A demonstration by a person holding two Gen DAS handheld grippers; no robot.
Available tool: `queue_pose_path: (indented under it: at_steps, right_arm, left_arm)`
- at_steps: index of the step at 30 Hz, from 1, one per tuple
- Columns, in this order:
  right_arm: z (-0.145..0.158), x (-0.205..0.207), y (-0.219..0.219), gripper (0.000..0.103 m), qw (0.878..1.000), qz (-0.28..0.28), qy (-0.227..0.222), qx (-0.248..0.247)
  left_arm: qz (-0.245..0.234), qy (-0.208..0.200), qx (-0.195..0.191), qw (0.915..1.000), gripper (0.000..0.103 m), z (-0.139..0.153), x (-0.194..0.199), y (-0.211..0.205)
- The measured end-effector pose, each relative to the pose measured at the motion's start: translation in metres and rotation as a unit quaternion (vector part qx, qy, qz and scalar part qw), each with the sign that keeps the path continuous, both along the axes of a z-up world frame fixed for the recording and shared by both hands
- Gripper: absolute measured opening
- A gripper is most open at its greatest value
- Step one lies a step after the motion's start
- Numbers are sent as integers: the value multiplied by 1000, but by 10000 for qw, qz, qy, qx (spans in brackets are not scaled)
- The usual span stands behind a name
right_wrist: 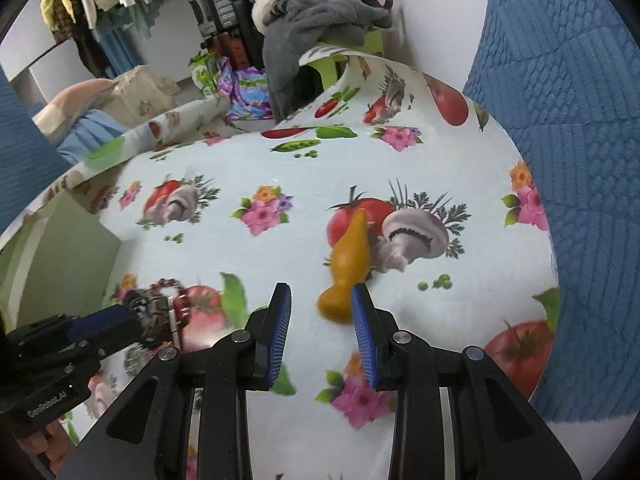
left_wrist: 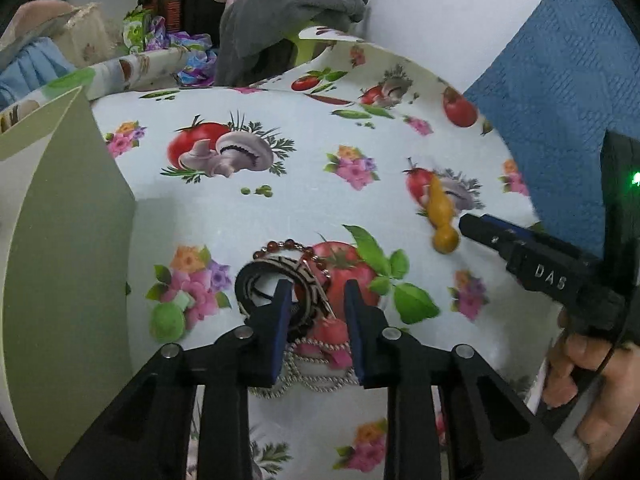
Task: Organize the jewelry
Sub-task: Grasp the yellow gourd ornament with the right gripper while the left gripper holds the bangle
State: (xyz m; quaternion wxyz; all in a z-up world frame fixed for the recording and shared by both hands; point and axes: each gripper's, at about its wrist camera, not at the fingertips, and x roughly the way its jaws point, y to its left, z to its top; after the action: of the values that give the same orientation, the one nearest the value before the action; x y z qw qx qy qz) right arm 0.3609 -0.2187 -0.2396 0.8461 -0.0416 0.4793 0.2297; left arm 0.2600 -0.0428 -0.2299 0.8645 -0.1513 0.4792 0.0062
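Note:
A pile of jewelry lies on the flowered tablecloth: a black-and-white patterned bangle (left_wrist: 280,276), a red bead bracelet (left_wrist: 288,246), a silver chain necklace (left_wrist: 316,380) with pink pieces (left_wrist: 332,334). My left gripper (left_wrist: 318,290) is open, its jaws straddling the bangle and pile. A yellow gourd-shaped piece (right_wrist: 348,268) lies on the cloth; it also shows in the left wrist view (left_wrist: 440,216). My right gripper (right_wrist: 320,294) is open and empty, its right fingertip beside the yellow piece's round end. The left gripper (right_wrist: 132,312) shows over the pile in the right wrist view.
A pale green box (left_wrist: 68,240) stands at the left of the table. A blue textured cushion (right_wrist: 560,160) borders the table's right edge. Clothes and a green stool (left_wrist: 304,12) are behind the table.

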Motion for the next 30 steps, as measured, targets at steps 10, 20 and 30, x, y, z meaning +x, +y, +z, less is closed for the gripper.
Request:
queue_pose_path:
  at_steps: [10,20,30]
  right_arm:
    - [-25,25,2,29,9990,-74,358,-262]
    - [-39,29,8,26,9973,-85,520,-507]
    - [-16,14,7,25,9990,1,322,-310]
  left_arm:
    - [43,164,-24,9999,9,-17,9,0]
    - [11,165,-131,9998,6,-19,10,2]
    - [74,173,-149,9997,5,-9,9,5]
